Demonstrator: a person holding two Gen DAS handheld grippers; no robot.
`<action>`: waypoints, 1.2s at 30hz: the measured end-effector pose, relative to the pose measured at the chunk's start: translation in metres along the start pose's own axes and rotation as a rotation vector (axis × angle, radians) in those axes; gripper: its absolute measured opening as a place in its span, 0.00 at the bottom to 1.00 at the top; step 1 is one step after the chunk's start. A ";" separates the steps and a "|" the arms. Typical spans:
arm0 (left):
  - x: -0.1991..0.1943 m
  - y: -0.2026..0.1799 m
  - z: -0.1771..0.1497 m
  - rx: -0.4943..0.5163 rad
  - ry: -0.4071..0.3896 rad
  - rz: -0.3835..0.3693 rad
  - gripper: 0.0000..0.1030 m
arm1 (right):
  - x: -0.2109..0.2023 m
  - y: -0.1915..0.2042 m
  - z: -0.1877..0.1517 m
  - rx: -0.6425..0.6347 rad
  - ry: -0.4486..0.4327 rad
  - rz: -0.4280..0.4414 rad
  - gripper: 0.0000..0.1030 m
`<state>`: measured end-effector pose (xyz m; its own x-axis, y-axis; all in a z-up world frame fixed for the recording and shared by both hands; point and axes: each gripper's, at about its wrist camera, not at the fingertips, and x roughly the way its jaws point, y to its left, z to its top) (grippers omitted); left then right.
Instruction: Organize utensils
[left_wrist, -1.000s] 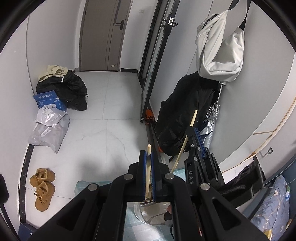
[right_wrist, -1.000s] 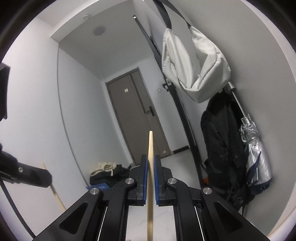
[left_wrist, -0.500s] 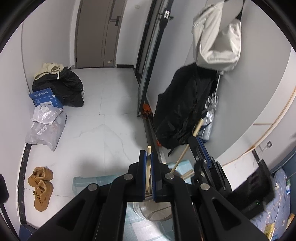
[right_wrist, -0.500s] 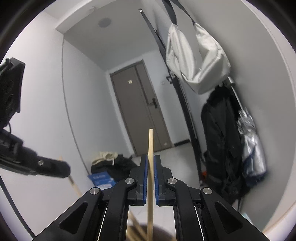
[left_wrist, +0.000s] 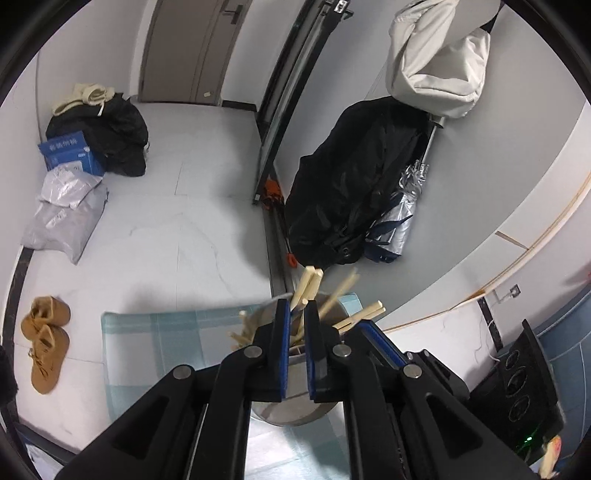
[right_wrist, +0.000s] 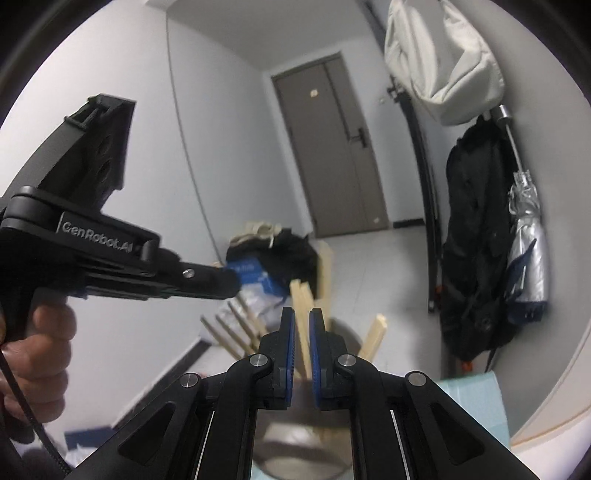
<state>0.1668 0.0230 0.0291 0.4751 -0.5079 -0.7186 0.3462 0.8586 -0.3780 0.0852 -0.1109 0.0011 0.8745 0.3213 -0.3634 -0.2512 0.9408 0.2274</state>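
The wooden chopsticks (left_wrist: 308, 286) stand bundled in a round metal holder (left_wrist: 291, 406), their pale square ends fanning out above its rim in several directions. The holder sits on a light blue checked mat (left_wrist: 155, 343) spread at the edge of a pale tiled floor. The left gripper (left_wrist: 296, 314) hangs directly over the holder, pointing down into it; its blue-padded jaws have just been opening and now stand a narrow slit apart, and one stick lies in line with that gap — whether the pads press on it cannot be told. From the right wrist view the right gripper (right_wrist: 301, 325) hovers above the same holder (right_wrist: 303, 439), its jaws likewise just parted a little, with a chopstick (right_wrist: 301, 314) rising in line with the gap, apparently standing in the holder beyond rather than clamped. A hand (right_wrist: 35, 354) holds the left gripper's handle at the left of that view. Farther off — a black coat (left_wrist: 347, 192) and a folded silver umbrella (left_wrist: 400, 221) hang on the grey wall beneath a white bag (left_wrist: 436, 62), brown shoes (left_wrist: 46, 339) lie on the floor, and a grey door (right_wrist: 332, 147) closes the hallway.
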 end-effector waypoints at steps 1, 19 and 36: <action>0.000 0.000 -0.003 -0.012 0.001 0.004 0.11 | -0.002 -0.001 0.000 0.007 0.008 -0.004 0.08; -0.105 -0.038 -0.087 0.033 -0.411 0.364 0.90 | -0.126 0.004 -0.007 -0.070 -0.102 -0.144 0.89; -0.083 -0.035 -0.141 0.052 -0.467 0.435 0.99 | -0.160 0.015 -0.038 -0.101 -0.185 -0.156 1.00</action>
<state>0.0008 0.0446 0.0198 0.8794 -0.1006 -0.4653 0.0758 0.9945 -0.0718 -0.0748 -0.1445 0.0283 0.9645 0.1553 -0.2137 -0.1395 0.9864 0.0873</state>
